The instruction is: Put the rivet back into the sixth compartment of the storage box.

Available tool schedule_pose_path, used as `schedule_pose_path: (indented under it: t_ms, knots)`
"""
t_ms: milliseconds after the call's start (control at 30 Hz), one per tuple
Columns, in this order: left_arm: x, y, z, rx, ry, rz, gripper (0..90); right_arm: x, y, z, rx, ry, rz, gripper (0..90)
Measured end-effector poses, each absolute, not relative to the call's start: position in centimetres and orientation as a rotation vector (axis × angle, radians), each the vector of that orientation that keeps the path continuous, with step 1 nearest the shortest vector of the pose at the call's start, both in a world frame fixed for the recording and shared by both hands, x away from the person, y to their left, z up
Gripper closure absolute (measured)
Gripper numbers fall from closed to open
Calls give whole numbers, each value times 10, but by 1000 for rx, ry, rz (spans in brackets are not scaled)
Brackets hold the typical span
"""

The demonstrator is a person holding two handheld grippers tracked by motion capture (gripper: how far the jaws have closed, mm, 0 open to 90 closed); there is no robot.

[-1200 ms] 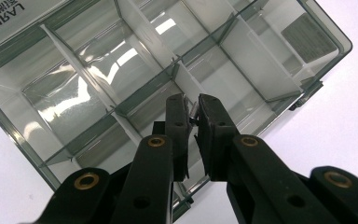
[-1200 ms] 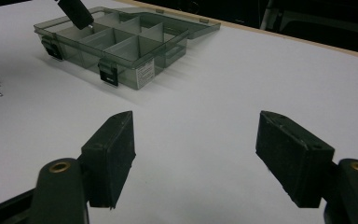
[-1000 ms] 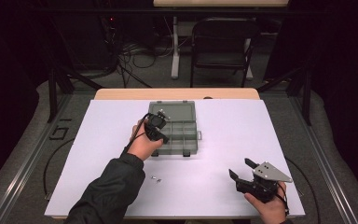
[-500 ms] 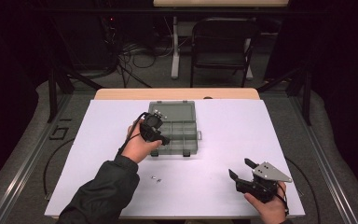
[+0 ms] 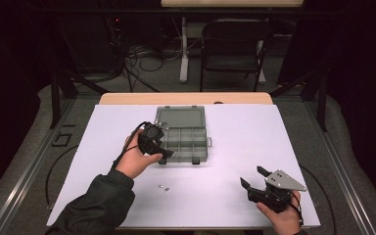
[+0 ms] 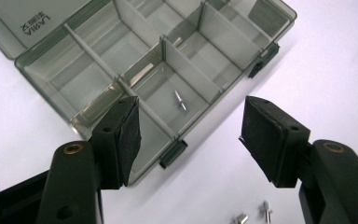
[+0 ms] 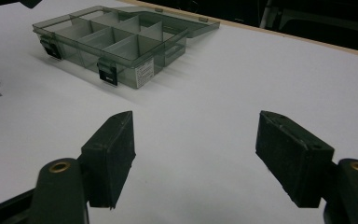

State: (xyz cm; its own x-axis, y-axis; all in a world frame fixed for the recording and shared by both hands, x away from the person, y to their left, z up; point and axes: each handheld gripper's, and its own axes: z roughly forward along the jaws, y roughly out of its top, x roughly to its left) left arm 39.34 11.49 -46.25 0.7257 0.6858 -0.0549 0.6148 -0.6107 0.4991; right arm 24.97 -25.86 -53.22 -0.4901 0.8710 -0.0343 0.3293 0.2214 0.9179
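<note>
At the near edge of the white-covered table [image 5: 235, 142], on the person's right, the right gripper [image 5: 254, 178] rests low with its grey three-cornered plate on top; its two black jaws stand wide apart with nothing between them, and in the right gripper view [image 7: 193, 140] only bare white surface lies in the gap. A little farther in and toward the left, two small silver metal pins [image 5: 164, 187] lie close together on the table, loose and apart from everything else; the left gripper view shows them [image 6: 254, 214] at its bottom edge, just short of the box. Beyond them the left hand [image 5: 138, 157] holds the left gripper [image 5: 162, 147] above the near left corner of the smoky grey translucent plastic compartment box [image 5: 196, 147]. Its jaws have just been opening and now stand well apart, gripping nothing; in the left gripper view [image 6: 190, 130] the padded fingertips [image 6: 127, 135] frame the front row of the box [image 6: 98, 46] from above without touching it. Between them, one short silver metal pin [image 6: 180, 100] lies on the floor of a front compartment, the one just beside the dark green latch [image 6: 173, 154] on the box's front wall. The box stands near the middle of the table with its clear lid [image 5: 180, 116] folded back flat on the far side. Past the table's wooden far edge, a dark chair [image 5: 234, 46] stands on the floor.
</note>
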Motion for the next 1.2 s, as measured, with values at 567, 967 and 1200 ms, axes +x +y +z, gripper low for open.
schedule_pose_path:
  t_ms: [567,967,1200]
  knots:
    - [366,144,-463,2444,972,185,379,250,-258,-532,1100,1939,1249,278]
    - [355,160,-468,2436,987,183,380,250,-258,-532,1099,1940,1246,278]
    - [351,162,-472,2438,984,180,380,249,-258,-532,1101,1941,1245,278]
